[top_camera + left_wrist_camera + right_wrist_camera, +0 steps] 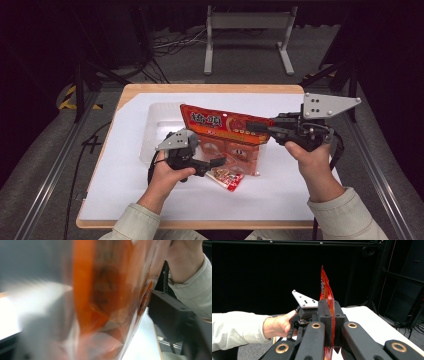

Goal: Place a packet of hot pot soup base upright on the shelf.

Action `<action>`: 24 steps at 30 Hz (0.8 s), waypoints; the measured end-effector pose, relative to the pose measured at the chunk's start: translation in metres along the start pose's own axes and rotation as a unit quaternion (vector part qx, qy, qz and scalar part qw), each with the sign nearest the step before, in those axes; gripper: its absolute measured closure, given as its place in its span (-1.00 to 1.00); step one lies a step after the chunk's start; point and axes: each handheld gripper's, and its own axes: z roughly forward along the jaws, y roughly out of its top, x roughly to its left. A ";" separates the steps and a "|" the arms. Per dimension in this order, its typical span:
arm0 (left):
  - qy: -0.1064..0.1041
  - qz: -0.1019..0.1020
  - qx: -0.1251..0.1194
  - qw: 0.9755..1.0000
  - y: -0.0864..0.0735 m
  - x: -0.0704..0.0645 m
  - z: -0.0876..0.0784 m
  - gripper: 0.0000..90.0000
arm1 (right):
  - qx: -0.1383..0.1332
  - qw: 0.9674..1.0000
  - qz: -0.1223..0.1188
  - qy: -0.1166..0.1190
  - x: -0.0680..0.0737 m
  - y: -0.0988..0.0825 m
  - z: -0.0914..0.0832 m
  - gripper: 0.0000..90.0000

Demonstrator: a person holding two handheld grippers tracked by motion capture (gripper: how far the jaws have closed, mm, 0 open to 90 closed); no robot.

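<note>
The large orange snack bag (225, 131) is being held up off the desk (280, 200) by the right tool (257, 126), whose jaws are being kept pressed together on the bag's right upper edge. In the right gripper view the film (327, 292) is seen edge-on, pinched flat between the two black jaws, so the bag is being hung as a thin upright sheet. This hold is judged to serve a purpose: with the top edge clamped, the body of the bag is being left free for the other hand to work on.

The left tool (212, 164) is being presented to the lower part of the bag from the left. In the left gripper view the orange film (110, 300) is being seen at very close range and blurred, lying in front of the camera where the jaws reach. Whether the pads are already pressing on the film cannot be told; the jaws are judged to be partly apart with the bag between or just at them.

A small red packet (227, 179) is lying on the white desk cover just below the bag's lower edge, near the left tool's tip. A clear plastic tray (159, 120) is standing behind the bag, toward the far left of the cover.

The bag is being held tilted, its right end higher than its left. It is judged that a second grip low on the bag is being sought, so that the bag can be steadied or its contents handled over the desk.
</note>
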 end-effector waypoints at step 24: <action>-0.089 -0.012 0.013 0.996 0.001 -0.010 -0.001 0.57 | -0.026 1.000 0.014 -0.007 -0.005 -0.014 -0.004 1.00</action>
